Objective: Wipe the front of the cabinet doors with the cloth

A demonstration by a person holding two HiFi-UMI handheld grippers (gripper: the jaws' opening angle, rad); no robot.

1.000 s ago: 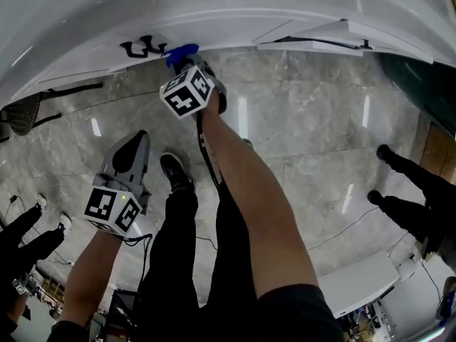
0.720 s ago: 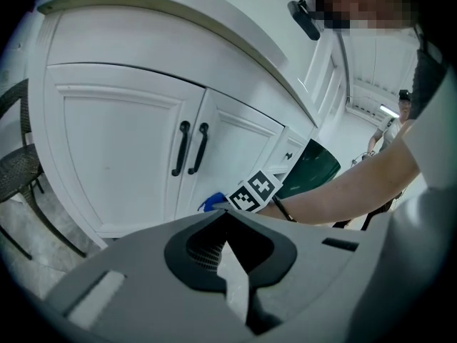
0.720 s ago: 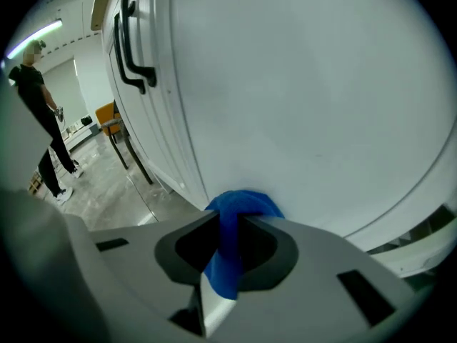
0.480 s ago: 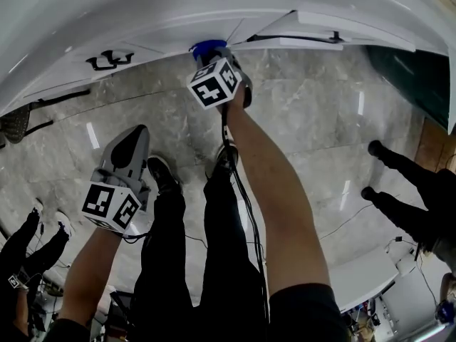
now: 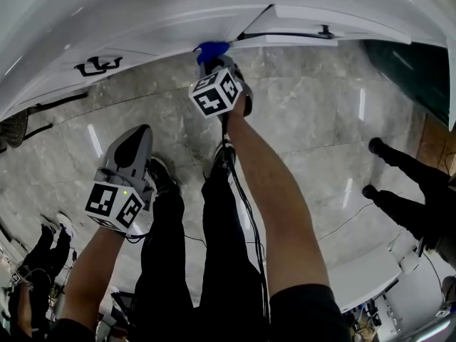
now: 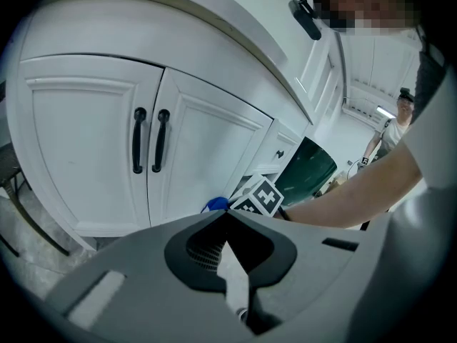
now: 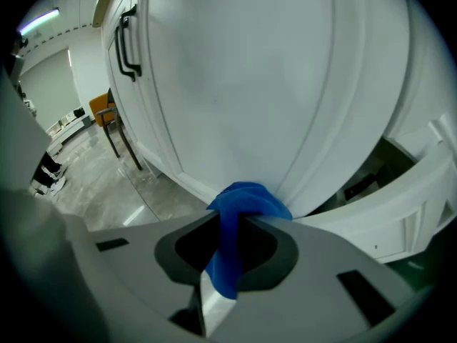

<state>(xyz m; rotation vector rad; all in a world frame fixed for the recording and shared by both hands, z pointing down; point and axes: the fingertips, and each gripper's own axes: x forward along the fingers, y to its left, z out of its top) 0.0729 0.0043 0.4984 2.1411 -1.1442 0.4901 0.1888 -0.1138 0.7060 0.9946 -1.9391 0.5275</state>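
Right gripper [image 7: 239, 224]: jaws clamped on cloth [image 7: 243, 199], a blue wad bunched at the tips and pressed to the door [image 7: 235, 84] at frame centre, near its lower right edge, so that cloth rather than plastic meets the paint. Left gripper [image 6: 227, 216]: jaws together, nothing between; sits at lower left of the head view, well apart from the cabinet, apparently idle. Handles [image 6: 148, 140]: black pair, upper left, untouched
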